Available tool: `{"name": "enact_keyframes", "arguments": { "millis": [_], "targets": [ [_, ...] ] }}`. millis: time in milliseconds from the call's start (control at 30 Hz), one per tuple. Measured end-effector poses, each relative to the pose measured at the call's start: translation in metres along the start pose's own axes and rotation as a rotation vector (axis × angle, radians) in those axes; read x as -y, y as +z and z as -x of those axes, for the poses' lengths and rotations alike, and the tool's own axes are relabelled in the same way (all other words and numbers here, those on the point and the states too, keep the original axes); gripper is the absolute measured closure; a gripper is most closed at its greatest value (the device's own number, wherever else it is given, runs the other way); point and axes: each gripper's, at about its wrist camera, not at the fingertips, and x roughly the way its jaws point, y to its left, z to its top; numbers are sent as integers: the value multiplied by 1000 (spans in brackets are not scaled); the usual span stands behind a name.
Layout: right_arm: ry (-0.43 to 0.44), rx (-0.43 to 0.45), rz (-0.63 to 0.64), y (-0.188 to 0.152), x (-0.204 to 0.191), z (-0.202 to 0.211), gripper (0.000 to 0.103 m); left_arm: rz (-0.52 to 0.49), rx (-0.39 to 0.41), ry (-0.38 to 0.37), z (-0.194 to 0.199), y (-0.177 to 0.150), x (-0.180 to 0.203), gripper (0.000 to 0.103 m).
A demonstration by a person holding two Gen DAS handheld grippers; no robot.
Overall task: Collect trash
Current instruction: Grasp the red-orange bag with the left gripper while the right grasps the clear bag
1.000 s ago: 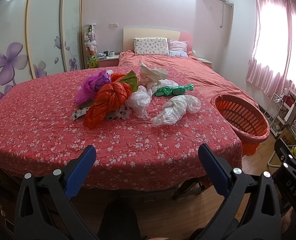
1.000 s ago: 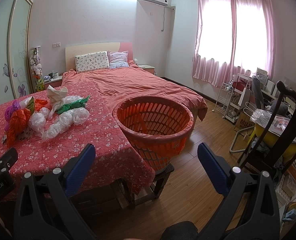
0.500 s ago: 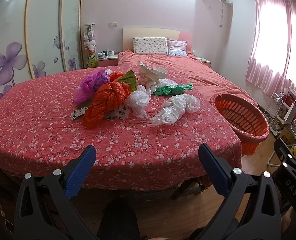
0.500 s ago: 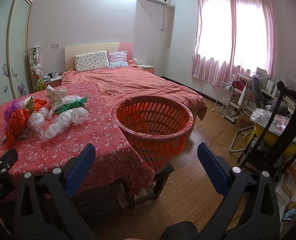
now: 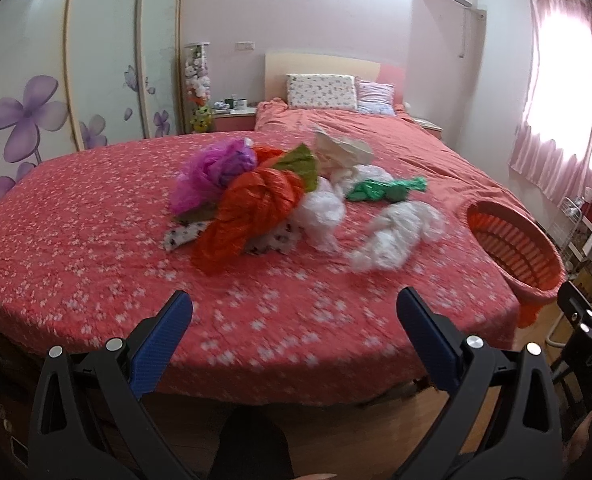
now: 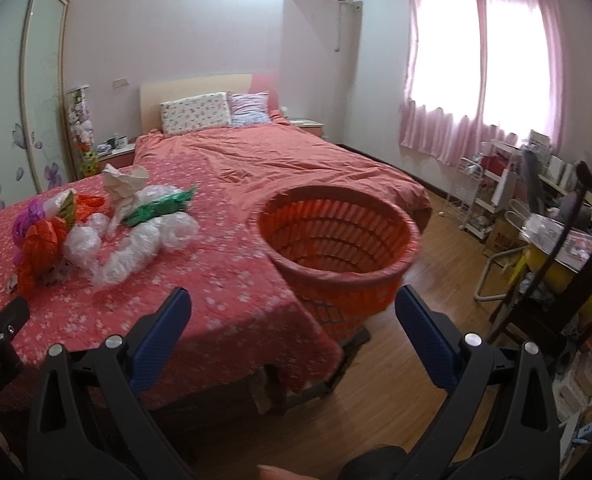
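1. Looking along the left gripper (image 5: pixel 294 316) in the left wrist view: its blue-padded fingers (image 5: pixel 162 344) are spread wide with nothing between them, hanging over the near edge of a table under a red floral cloth (image 5: pixel 96 248).
2. Trash sits ahead of the fingers, well apart from them, heaped mid-table: an orange bag (image 5: pixel 252 216) nearest and slightly left of centre, a purple bag (image 5: pixel 212 172) behind it to the left, a green-yellow bag (image 5: pixel 302 160) and a crumpled beige paper (image 5: pixel 342 150) farther back.
3. Ahead and to the right lie two clear plastic bags (image 5: pixel 396 236) and a green wrapper (image 5: pixel 384 190) beyond them.
4. An orange basket (image 5: pixel 512 248) stands off the table's right edge, far right of the gripper.
5. Right wrist view: the right gripper (image 6: pixel 294 316) is likewise spread and empty, hanging over the table corner.
6. The orange basket (image 6: pixel 336 256) is directly ahead and slightly right, just beside the cloth's edge; nothing can be seen inside it.
7. The trash heap lies ahead to the far left: clear plastic bags (image 6: pixel 144 248) closest, green wrapper (image 6: pixel 158 208) and beige paper (image 6: pixel 122 184) behind, orange bag (image 6: pixel 40 252) at the left margin.
8. Motion blur softens the near cloth in both views.
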Motion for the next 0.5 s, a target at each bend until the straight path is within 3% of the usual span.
{"name": "enact_keyframes", "arguments": {
  "millis": [300,500],
  "targets": [
    [201,-49,47,28,-73,-60,4,53,-5,7,-34,24,-42,2],
    [261,-117,57,35,-111,-109,18,80,-17,22,-54,31,-60,2]
  ]
}}
